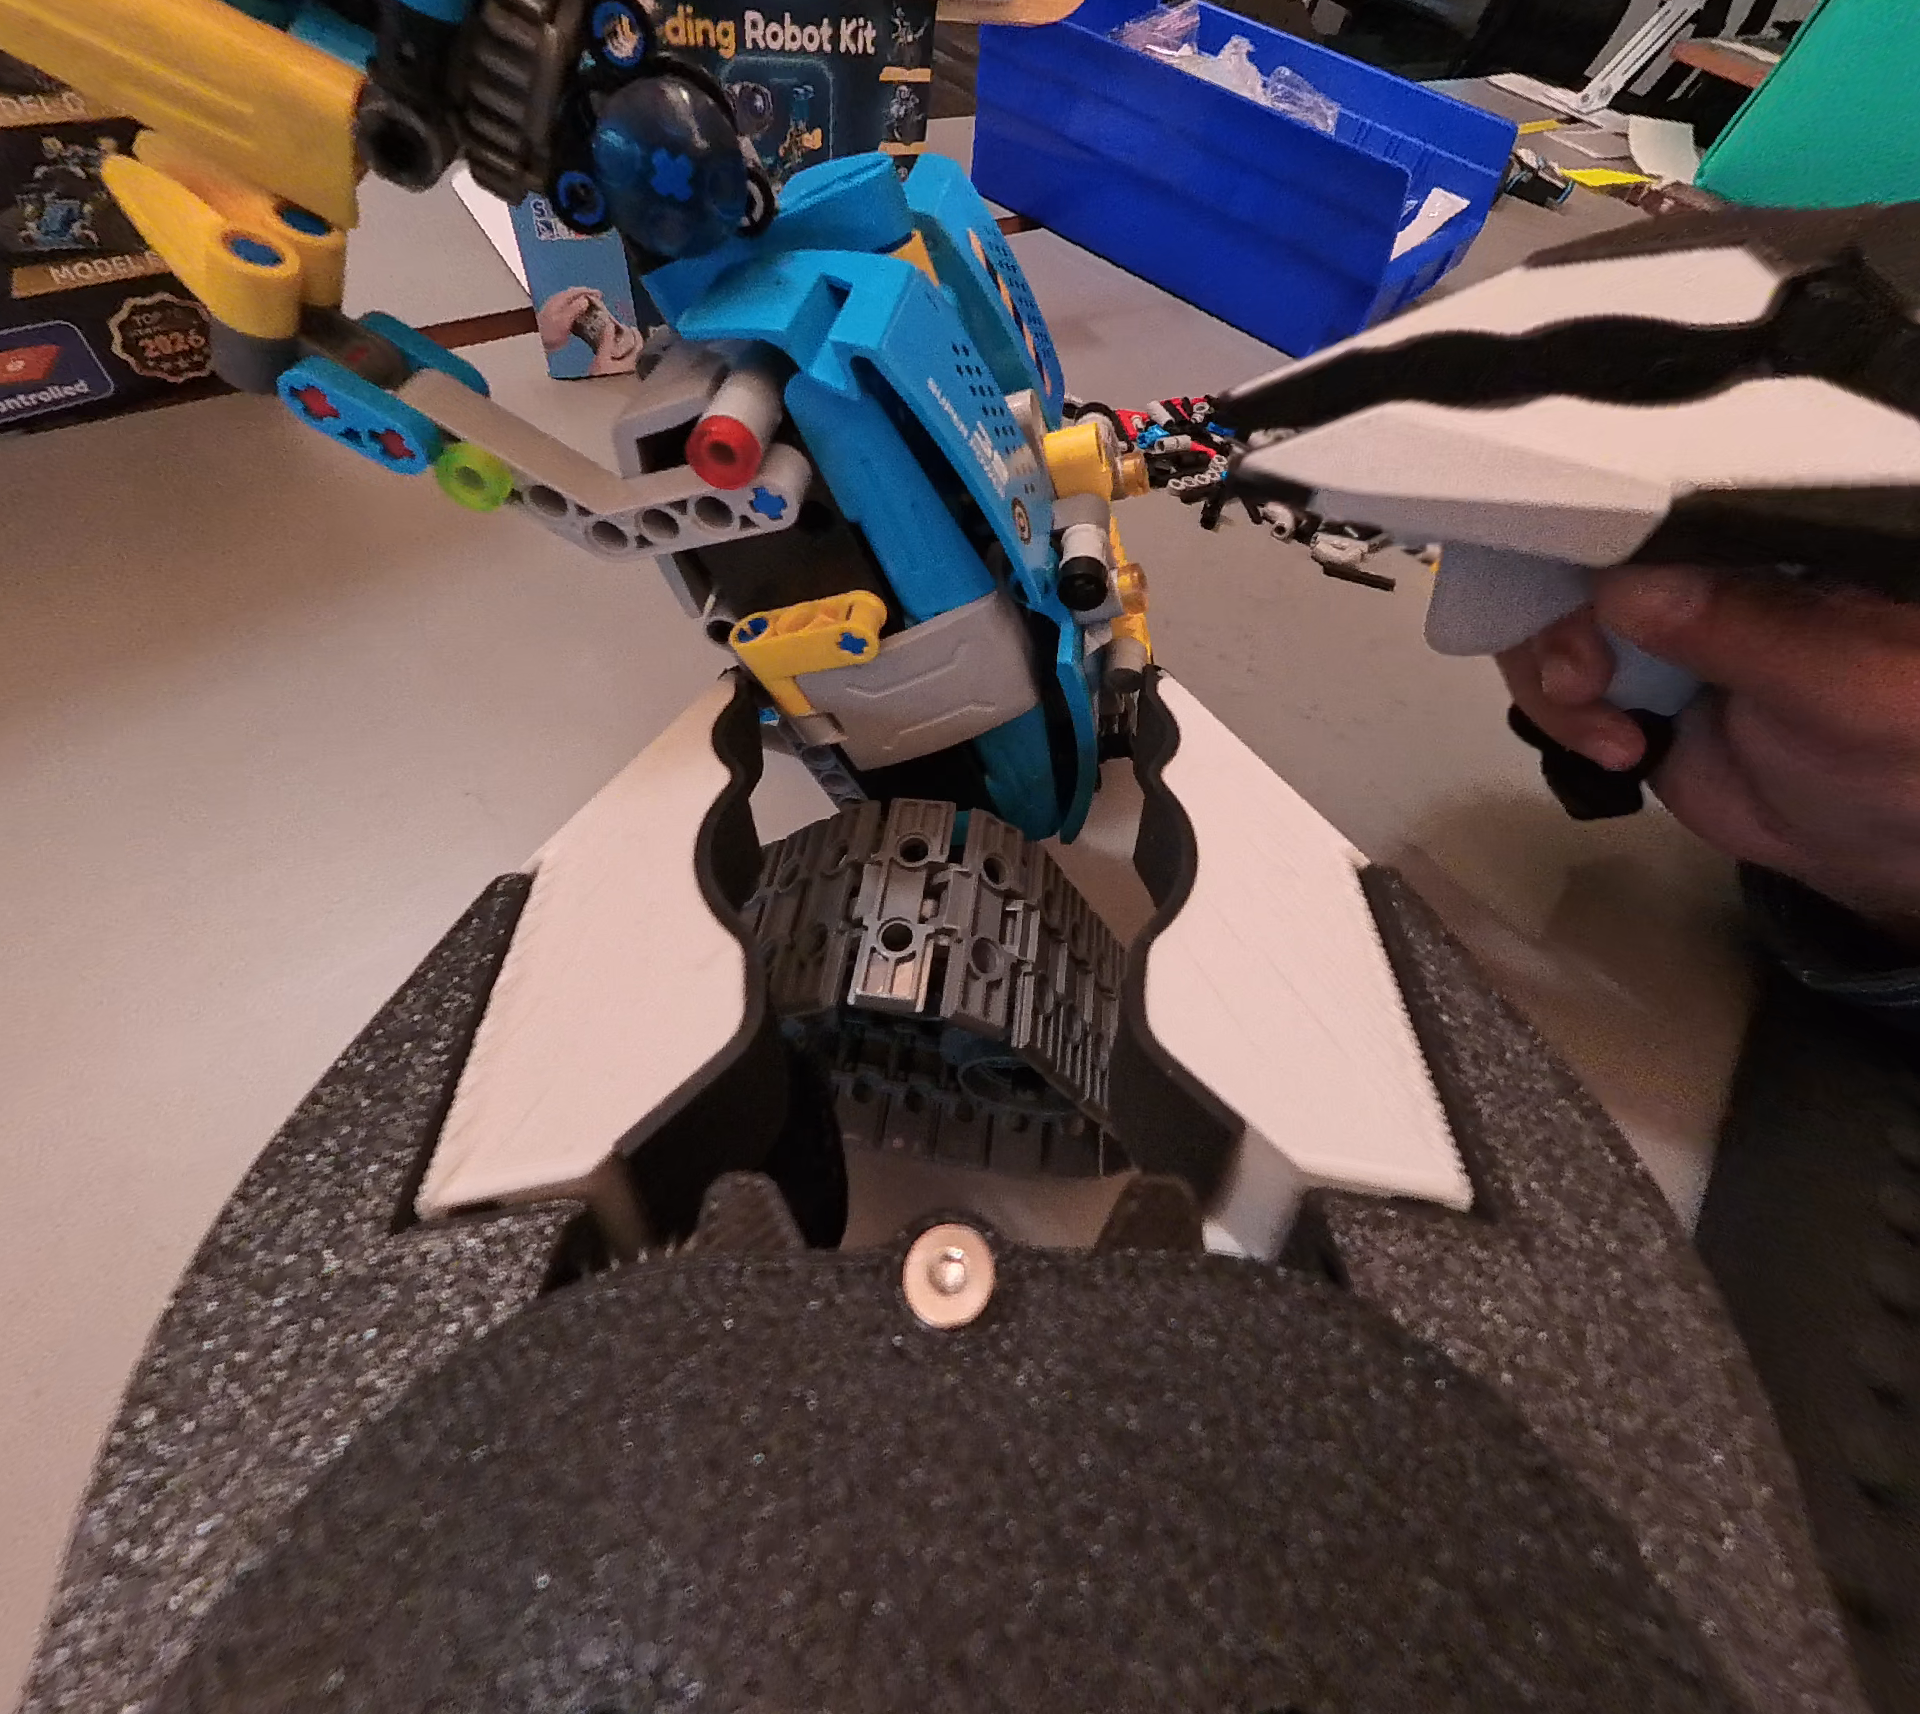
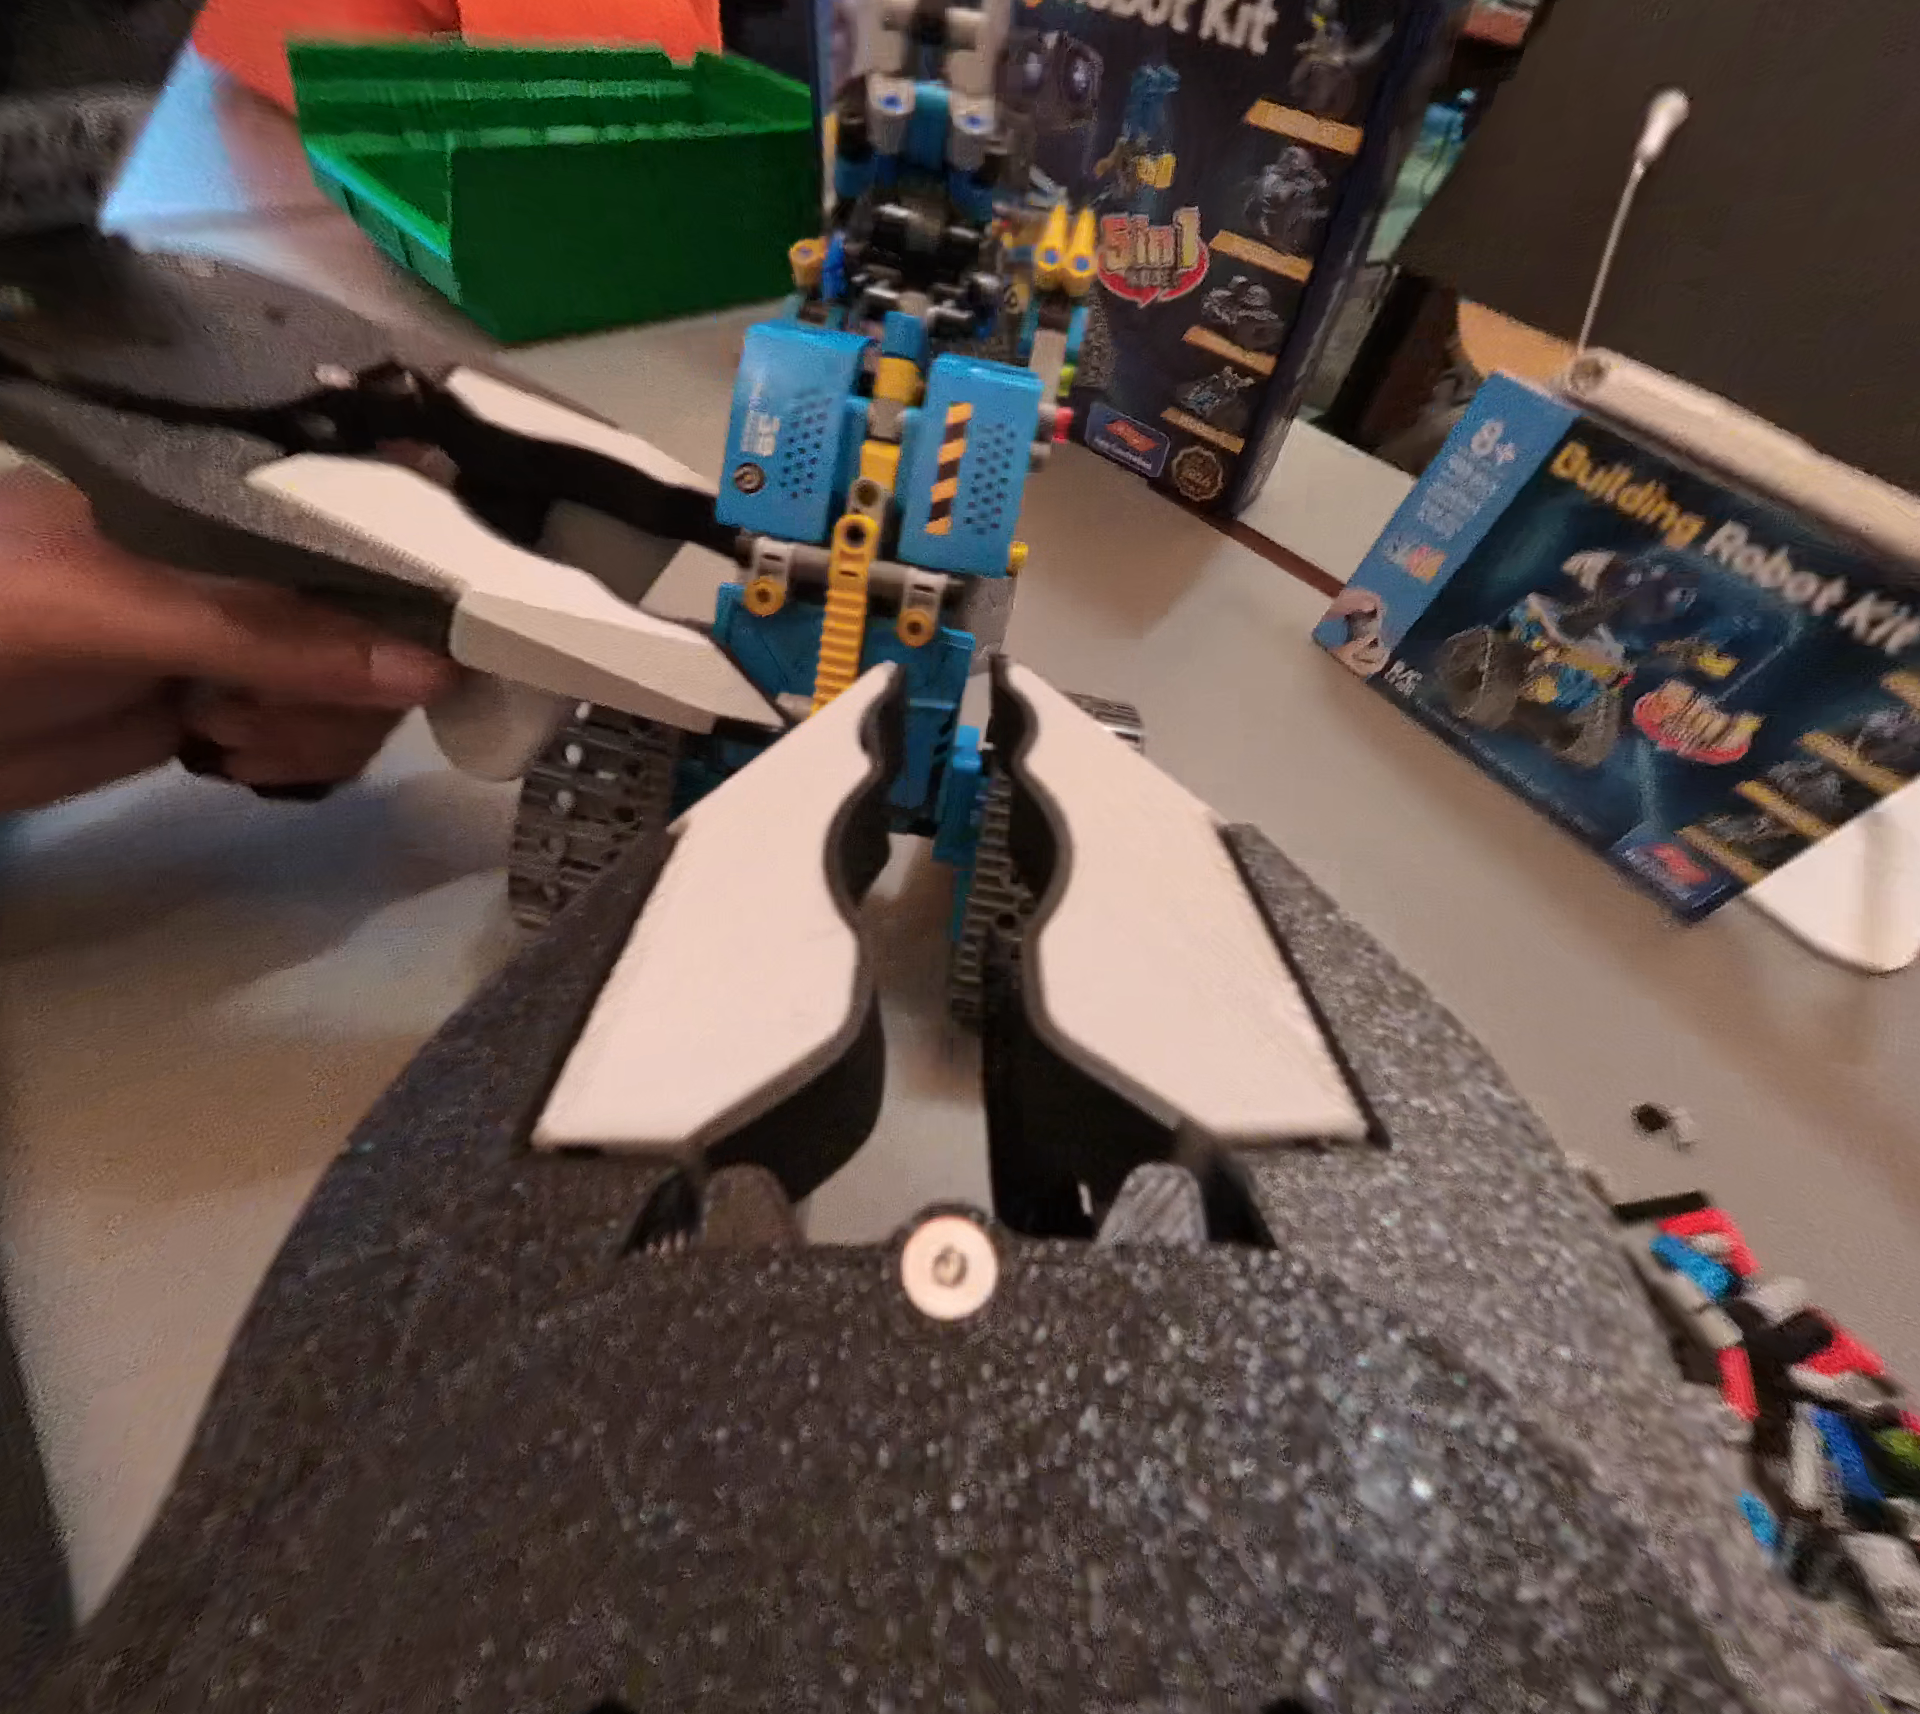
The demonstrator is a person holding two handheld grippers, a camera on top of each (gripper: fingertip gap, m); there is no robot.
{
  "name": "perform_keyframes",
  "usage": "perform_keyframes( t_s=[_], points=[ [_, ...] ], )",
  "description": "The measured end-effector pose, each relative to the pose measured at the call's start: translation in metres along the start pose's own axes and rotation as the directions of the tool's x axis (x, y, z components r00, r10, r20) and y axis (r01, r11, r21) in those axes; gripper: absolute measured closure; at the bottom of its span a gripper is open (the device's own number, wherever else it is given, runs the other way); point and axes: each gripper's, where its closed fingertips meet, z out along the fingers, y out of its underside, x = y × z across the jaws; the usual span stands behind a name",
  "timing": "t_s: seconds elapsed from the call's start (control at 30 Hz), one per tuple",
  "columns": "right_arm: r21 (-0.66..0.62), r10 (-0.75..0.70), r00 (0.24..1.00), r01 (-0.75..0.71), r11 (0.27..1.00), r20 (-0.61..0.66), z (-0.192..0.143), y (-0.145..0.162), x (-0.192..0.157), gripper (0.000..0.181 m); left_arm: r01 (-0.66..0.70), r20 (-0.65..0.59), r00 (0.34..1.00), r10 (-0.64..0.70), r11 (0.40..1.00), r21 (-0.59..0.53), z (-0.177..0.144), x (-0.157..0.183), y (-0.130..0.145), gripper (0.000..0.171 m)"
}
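The left tool (image 1: 940, 708) holds the blue toy robot (image 1: 914, 459) by its grey tracks, tilted, at the middle of the worktop (image 1: 260, 729). The right tool (image 1: 1231, 438) stands narrow at the robot's back. Whether it pinches a part, I cannot tell.

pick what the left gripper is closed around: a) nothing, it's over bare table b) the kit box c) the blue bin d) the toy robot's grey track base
d: in the left wrist view the left gripper has its fingers on either side of the toy robot, at its grey track base; the blue bin and the kit box stand behind, untouched.
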Motion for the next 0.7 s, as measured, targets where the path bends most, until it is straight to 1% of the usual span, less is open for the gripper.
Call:
perform_keyframes(
  t_s=[0.07, 0.13, 0.17, 0.2, 0.27, 0.3, 0.33, 0.43, 0.53, 0.6, 0.63, 0.67, 0.7],
  points=[
    [-0.048, -0.108, 0.994, 0.106, 0.993, -0.032, 0.005, 0.002, -0.005, 0.156, 0.002, 0.0, 1.0, -0.002, 1.0, 0.0, 0.0, 0.0, 0.0, 0.1],
    [-0.09, -0.273, 0.961, 0.267, 0.959, -0.056, 0.007, 0.001, -0.007, 0.158, -0.001, -0.006, 1.0, 0.001, 1.0, -0.001, 0.001, 0.001, 0.0, 0.099],
    [-0.107, -0.369, 0.926, 0.361, 0.927, -0.08, 0.006, -0.003, -0.006, 0.157, -0.001, -0.008, 1.0, 0.001, 1.0, 0.0, 0.001, 0.001, 0.0, 0.099],
    [-0.118, -0.463, 0.882, 0.452, 0.884, -0.089, 0.005, -0.008, -0.007, 0.161, -0.002, -0.011, 1.0, 0.002, 1.0, 0.001, 0.001, 0.001, 0.0, 0.099],
    [-0.17, -0.591, 0.804, 0.576, 0.8, -0.057, 0.009, -0.009, -0.01, 0.165, -0.005, -0.013, 1.0, 0.005, 1.0, 0.002, 0.001, 0.001, 0.0, 0.099],
    [-0.201, -0.632, 0.775, 0.616, 0.762, -0.02, 0.012, -0.005, -0.01, 0.169, -0.006, -0.013, 1.0, 0.006, 1.0, 0.002, 0.001, 0.002, 0.0, 0.099],
    [-0.223, -0.667, 0.745, 0.653, 0.724, 0.014, 0.016, 0.0, -0.012, 0.167, -0.006, -0.014, 1.0, 0.006, 1.0, 0.001, 0.001, 0.001, 0.0, 0.099],
    [-0.235, -0.762, 0.648, 0.741, 0.629, 0.006, 0.02, -0.002, -0.008, 0.172, -0.003, -0.019, 1.0, 0.003, 1.0, -0.003, 0.001, 0.001, 0.0, 0.099],
    [-0.232, -0.813, 0.583, 0.792, 0.565, 0.008, 0.02, -0.003, -0.007, 0.175, -0.003, -0.019, 1.0, 0.003, 1.0, -0.004, 0.001, 0.001, 0.0, 0.099],
    [-0.237, -0.859, 0.512, 0.835, 0.496, 0.003, 0.022, -0.003, -0.007, 0.175, -0.001, -0.017, 1.0, 0.001, 1.0, -0.006, 0.001, 0.001, 0.001, 0.1],
    [-0.247, -0.873, 0.487, 0.846, 0.473, -0.003, 0.022, -0.003, -0.005, 0.175, -0.002, -0.017, 1.0, 0.002, 1.0, -0.01, 0.001, 0.0, 0.001, 0.1],
    [-0.262, -0.874, 0.486, 0.842, 0.472, -0.013, 0.022, -0.002, -0.003, 0.175, -0.011, -0.013, 1.0, 0.011, 1.0, -0.017, 0.001, -0.001, 0.002, 0.103],
    [-0.254, -0.864, 0.504, 0.834, 0.491, -0.016, 0.021, -0.002, -0.003, 0.176, -0.015, -0.007, 1.0, 0.015, 1.0, -0.021, 0.001, -0.002, 0.003, 0.108]
  ],
)
